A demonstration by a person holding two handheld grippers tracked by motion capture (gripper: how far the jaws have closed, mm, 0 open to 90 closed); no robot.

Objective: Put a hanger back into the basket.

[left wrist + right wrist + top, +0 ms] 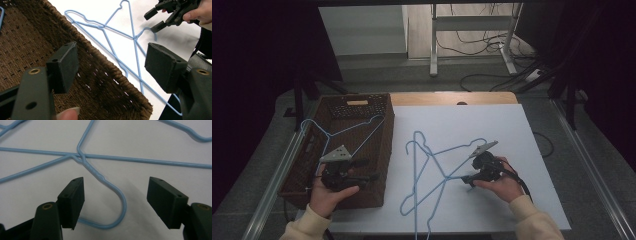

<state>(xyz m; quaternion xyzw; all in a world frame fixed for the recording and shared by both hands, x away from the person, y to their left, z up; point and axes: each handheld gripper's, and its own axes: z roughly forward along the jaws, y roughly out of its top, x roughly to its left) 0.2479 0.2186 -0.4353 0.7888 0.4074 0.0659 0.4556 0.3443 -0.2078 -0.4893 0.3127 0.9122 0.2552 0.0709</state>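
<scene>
Two hand-held grippers work at the near edge of the white table (512,130). Left gripper (373,170) hovers over the brown wicker basket (382,150), jaws spread wide, holding nothing. Right gripper (115,202) sits low over the table, jaws apart on either side of a hanger hook, not touching it. Three blue wire hangers are counted: one hanger in the basket (362,131) at the left, and two crossed hangers (432,170) lying on the table beside the basket.

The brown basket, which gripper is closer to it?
Left. The left gripper hangs right over the brown basket, open. The right gripper is off to the side over the white table, by the blue hangers.
</scene>
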